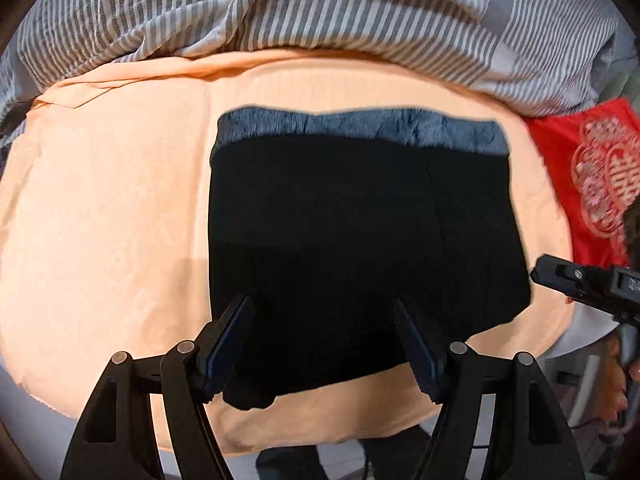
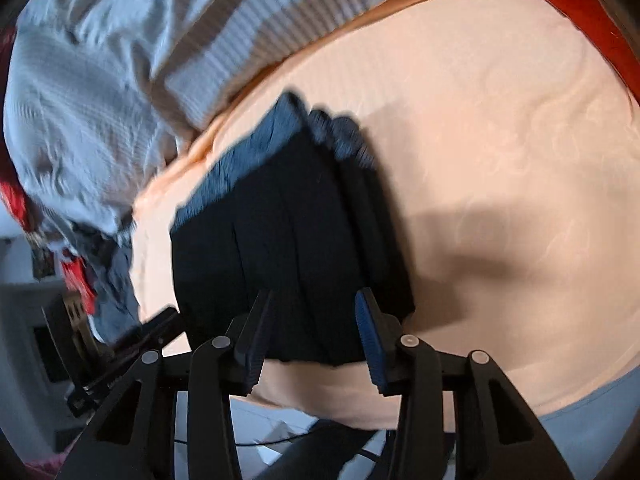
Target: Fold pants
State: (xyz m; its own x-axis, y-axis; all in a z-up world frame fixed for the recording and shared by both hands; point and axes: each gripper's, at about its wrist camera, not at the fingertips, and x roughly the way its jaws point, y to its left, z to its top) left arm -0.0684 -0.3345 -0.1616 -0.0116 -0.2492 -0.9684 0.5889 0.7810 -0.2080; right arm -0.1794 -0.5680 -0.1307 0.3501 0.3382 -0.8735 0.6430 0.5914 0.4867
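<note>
The black pants (image 1: 360,236) lay folded into a squarish block on the peach sheet (image 1: 100,220), and that sheet is the landmark for everything here. A blue-grey fleecy band (image 1: 360,128), seemingly the lining or waist of the pants, showed along the block's far edge, towards the striped duvet (image 1: 280,4) bunched at the sheet's far side.

The left gripper (image 1: 324,340) hung over the near edge of the sheet with its fingers spread wide apart, the pants' near hem showing between them; nothing was pinched, though a dark fold of cloth sat just beside the left finger (image 1: 232,340). Whether that finger touched it, I couldn't tell.

In the right wrist view, blurred, the right gripper (image 2: 316,336) was likewise parted, fingers apart above the near end of the pants (image 2: 288,240), gripping nothing. The same gripper poked in from the sheet's right edge in the left view (image 1: 580,280).

Off the sheet's right side lay a red cushion (image 1: 588,176) with a pale ornamental emblem, possibly a Chinese character design; I couldn't read it for certain. No other writing or brand showed.
</note>
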